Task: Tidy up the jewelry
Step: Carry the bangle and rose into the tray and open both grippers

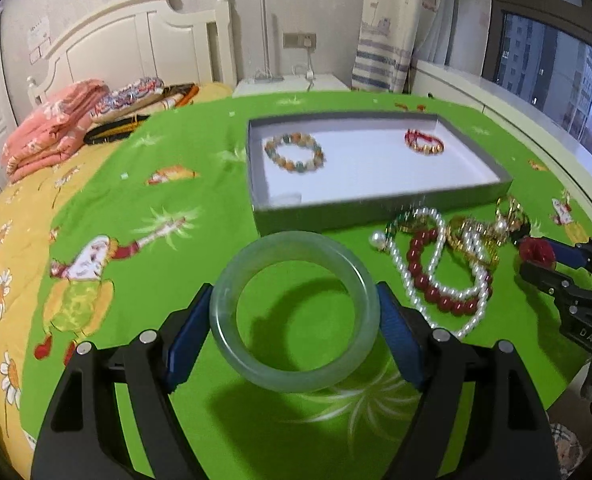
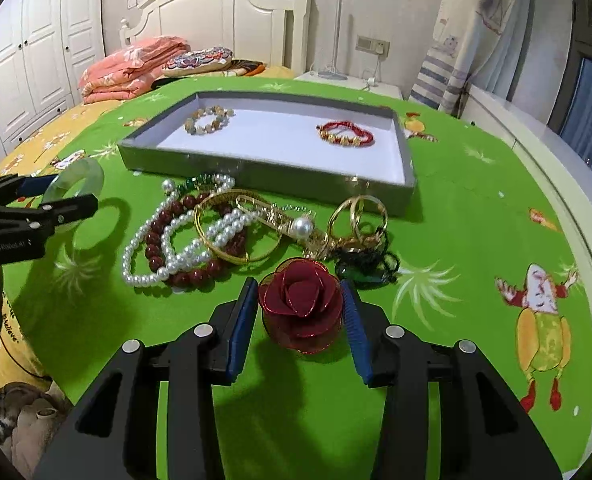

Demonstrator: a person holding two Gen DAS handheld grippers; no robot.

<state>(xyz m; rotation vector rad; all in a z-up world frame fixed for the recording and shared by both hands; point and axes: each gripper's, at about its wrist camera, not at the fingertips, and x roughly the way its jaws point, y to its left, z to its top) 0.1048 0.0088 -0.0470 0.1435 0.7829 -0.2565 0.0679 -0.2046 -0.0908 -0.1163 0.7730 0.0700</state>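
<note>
My left gripper [image 1: 294,308] is shut on a pale green jade bangle [image 1: 296,378], held flat a little above the green cloth; the right wrist view shows that bangle [image 2: 82,176] at far left. A dark red rose ornament [image 2: 302,308] sits between the blue pads of my right gripper [image 2: 300,316], which is shut on it, close to the cloth. Ahead lies a grey tray [image 1: 376,208] [image 2: 256,176] with a white floor. It holds a mixed-colour bead bracelet [image 1: 294,152] [image 2: 208,120] and a red-and-gold bracelet [image 1: 424,142] [image 2: 346,134].
A tangle of pearl strands [image 2: 168,248], dark red beads [image 1: 444,300] and gold bangles [image 2: 360,212] lies in front of the tray. The green cloth [image 1: 168,184] covers a bed with a folded pink blanket [image 1: 52,132] near the white headboard. A window ledge [image 2: 536,148] runs along the right.
</note>
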